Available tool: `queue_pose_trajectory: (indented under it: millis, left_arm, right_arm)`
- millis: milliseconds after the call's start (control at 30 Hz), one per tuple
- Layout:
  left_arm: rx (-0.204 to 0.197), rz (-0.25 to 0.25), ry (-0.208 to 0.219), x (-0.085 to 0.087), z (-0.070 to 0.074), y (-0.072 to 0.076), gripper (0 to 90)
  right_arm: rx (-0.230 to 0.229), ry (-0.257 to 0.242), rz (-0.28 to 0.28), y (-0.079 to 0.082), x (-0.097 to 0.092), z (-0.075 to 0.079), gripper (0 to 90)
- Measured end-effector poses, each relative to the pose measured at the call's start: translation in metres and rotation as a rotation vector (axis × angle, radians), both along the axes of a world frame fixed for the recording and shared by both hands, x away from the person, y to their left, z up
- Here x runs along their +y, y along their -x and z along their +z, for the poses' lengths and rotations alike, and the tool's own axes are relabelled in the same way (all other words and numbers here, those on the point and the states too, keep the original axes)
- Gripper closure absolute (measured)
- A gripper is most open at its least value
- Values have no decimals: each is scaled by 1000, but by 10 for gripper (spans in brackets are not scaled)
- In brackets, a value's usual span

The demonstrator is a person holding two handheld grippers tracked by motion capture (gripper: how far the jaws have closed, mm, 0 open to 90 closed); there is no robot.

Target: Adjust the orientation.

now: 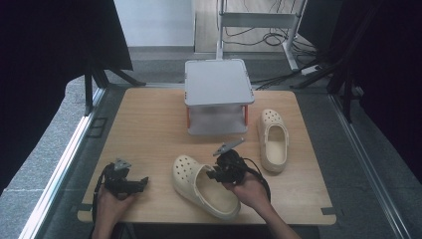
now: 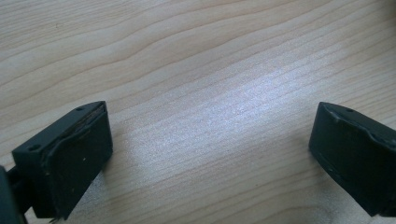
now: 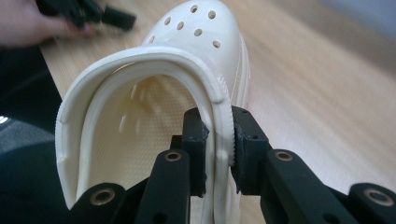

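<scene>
Two cream clogs lie on the wooden table [image 1: 149, 129]. The near clog [image 1: 199, 185] lies slanted at the front centre, toe toward the far left. My right gripper [image 1: 217, 174] is shut on its side wall; in the right gripper view the jaws pinch the rim of the clog [image 3: 154, 79] at my right gripper [image 3: 218, 149]. The second clog [image 1: 272, 141] rests to the right, toe pointing away. My left gripper [image 1: 142, 182] sits at the front left, open, low over bare wood; its fingertips [image 2: 79, 154] stand wide apart around my left gripper [image 2: 210, 149].
A grey two-level stand [image 1: 217, 94] with orange posts occupies the table's back centre, just behind the clogs. The table's front edge runs close under both hands. Black curtains flank both sides, and cables lie on the floor beyond.
</scene>
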State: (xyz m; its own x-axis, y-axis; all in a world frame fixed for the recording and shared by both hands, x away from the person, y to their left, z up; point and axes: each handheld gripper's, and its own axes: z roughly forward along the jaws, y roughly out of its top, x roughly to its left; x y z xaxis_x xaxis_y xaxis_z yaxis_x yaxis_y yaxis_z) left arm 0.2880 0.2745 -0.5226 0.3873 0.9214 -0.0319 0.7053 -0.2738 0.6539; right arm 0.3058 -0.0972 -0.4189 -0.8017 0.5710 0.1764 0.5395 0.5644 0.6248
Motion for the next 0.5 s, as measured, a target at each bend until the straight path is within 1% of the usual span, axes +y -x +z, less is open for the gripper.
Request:
queue_pose_trajectory:
  millis: [67,167,233,267,300,367,400,467,500]
  left_arm:
    - [0,0,0,0,0,0,0]
    - [-1,2,2,0,0,0,0]
    - [-1,2,2,0,0,0,0]
    - [-1,2,2,0,0,0,0]
    - [-1,2,2,0,0,0,0]
    - [-1,2,2,0,0,0,0]
    - [-1,2,2,0,0,0,0]
    - [-1,2,2,0,0,0,0]
    - [0,0,0,0,0,0,0]
  right_arm:
    - [8,3,-5,6,-5,-9,771]
    - [2,22,-11,10,-11,-21,768]
    - [9,28,-3,11,-14,-25,757]
    - [5,40,-5,10,-16,-27,756]
    - [1,32,-3,10,-17,-29,745]
    - [28,3,31,7,-20,-29,640]
    - [36,-7,43,7,-21,-28,604]
    - [23,-9,53,7,-23,-22,542]
    - [20,-15,56,8,-25,-19,529]
